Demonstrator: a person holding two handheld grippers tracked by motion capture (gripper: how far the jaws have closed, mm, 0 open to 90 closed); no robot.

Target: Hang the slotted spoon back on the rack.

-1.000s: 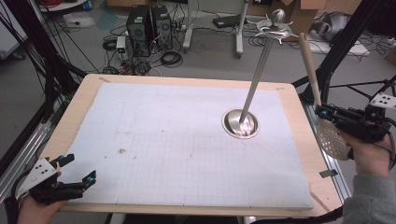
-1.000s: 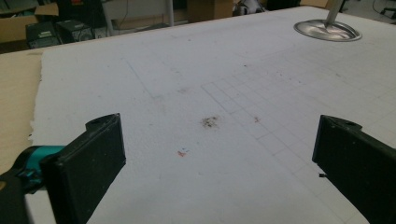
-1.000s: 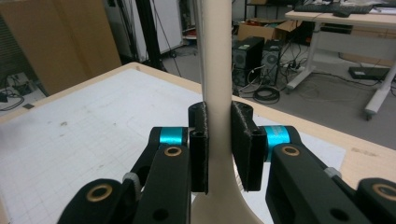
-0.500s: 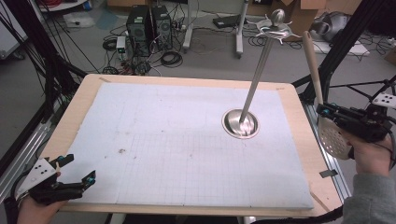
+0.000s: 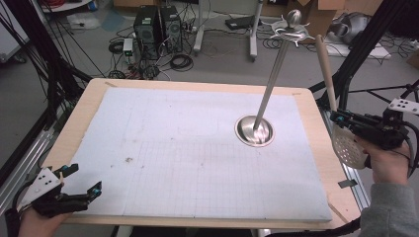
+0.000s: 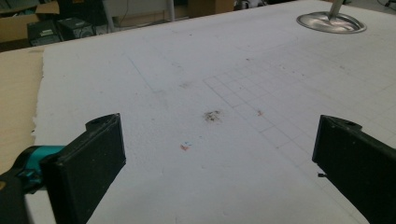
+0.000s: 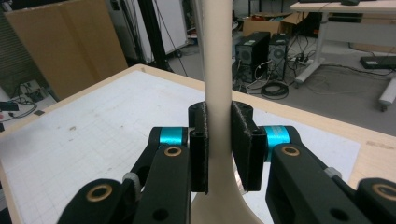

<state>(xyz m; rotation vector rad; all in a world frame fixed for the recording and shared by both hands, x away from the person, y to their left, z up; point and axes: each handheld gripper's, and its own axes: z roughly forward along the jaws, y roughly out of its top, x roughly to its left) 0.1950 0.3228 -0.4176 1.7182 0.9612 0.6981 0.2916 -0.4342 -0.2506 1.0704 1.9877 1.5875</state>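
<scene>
Your right gripper (image 5: 346, 120), off the counter's (image 5: 197, 86) right edge, has its fingers (image 7: 243, 140) clamped on the slotted spatula's (image 5: 349, 148) pale handle, blade hanging down. Your left gripper (image 5: 81, 189), at the near-left corner, holds its fingers wide apart around nothing.

Grippers: two, the left gripper (image 5: 81, 190) and the right gripper (image 5: 341, 117)
Slotted spatulas: one slotted spatula (image 5: 348, 148) (cream, handle up)
Metal stands: one metal stand (image 5: 254, 131)
White mats: one white mat (image 5: 163, 148)
Computer towers: two computer towers (image 5: 157, 24)
</scene>
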